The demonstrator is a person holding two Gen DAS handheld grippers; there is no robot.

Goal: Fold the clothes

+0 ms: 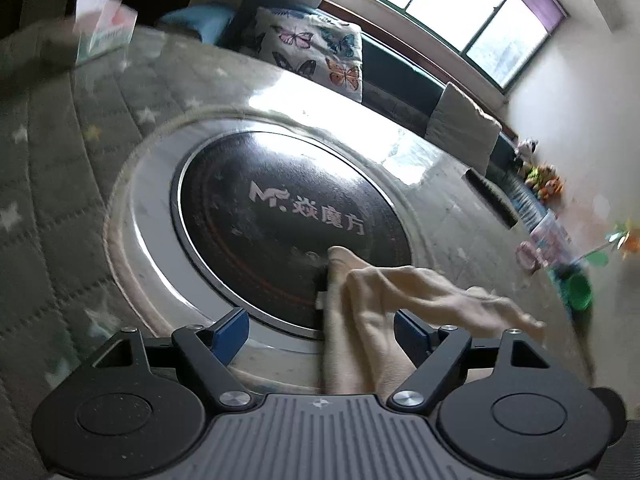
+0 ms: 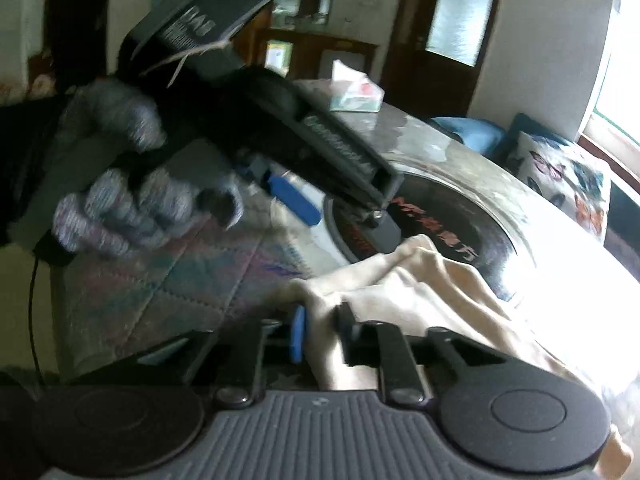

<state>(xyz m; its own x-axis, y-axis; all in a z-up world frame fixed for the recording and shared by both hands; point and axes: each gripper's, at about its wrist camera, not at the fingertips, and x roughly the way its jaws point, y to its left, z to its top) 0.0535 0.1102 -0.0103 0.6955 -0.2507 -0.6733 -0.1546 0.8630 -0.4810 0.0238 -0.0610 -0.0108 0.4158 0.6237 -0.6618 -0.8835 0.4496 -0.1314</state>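
Two claws: left [image 1: 320, 330] released, right [image 2: 322, 330] grasping the blurred, half-hidden cloth [image 2: 420, 300].

We are in a lived-in home, a sitting and dining room: a round glass worktop [image 1: 224, 92] with a built-in hotplate [image 1: 288, 220], a butterfly-print cushion [image 1: 316, 52] on the window bench, a tissue box [image 2: 354, 90], toys [image 1: 542, 180] by the wall, wooden doors [image 2: 448, 28] and a window [image 1: 460, 4].
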